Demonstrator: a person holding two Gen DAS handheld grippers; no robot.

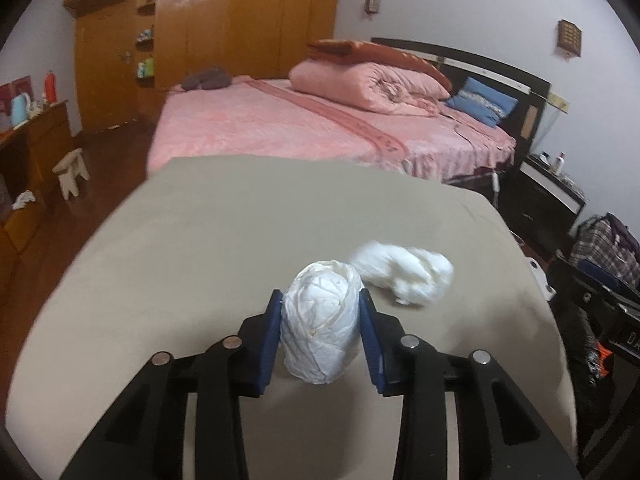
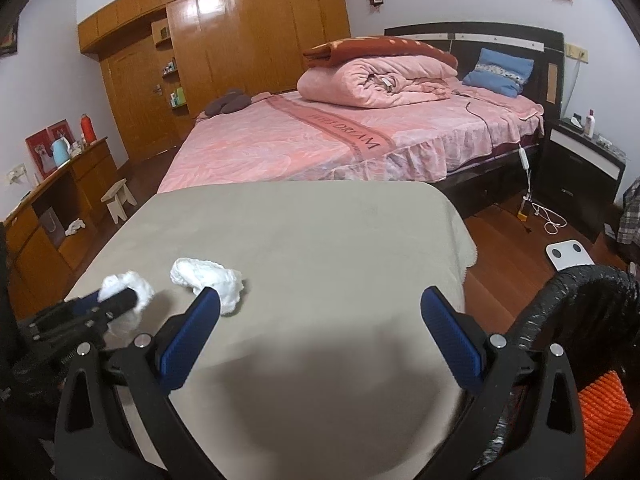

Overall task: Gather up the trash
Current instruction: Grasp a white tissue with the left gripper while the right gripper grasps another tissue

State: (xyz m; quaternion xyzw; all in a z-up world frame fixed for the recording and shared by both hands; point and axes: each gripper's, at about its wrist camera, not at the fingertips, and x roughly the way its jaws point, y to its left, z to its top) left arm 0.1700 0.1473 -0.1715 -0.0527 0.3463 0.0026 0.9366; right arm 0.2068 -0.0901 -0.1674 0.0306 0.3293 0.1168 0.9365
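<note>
A crumpled white paper wad (image 1: 318,324) stands on the beige-clothed table (image 1: 224,232), and my left gripper (image 1: 320,300) is shut on it, blue pads pressing both sides. A second white wad (image 1: 404,270) lies loose just beyond it to the right. In the right wrist view the held wad (image 2: 138,286) and the left gripper (image 2: 122,300) are at the left, with the loose wad (image 2: 208,276) by my right gripper's left fingertip. My right gripper (image 2: 320,296) is open over the table (image 2: 320,232) with nothing between its fingers.
A bin lined with a black bag (image 2: 580,304) stands at the table's right, an orange basket (image 2: 604,408) below it. Beyond the table is a pink bed (image 2: 320,140). A small stool (image 2: 118,198), a wooden dresser (image 2: 60,200) and a white scale (image 2: 568,254) are on the floor.
</note>
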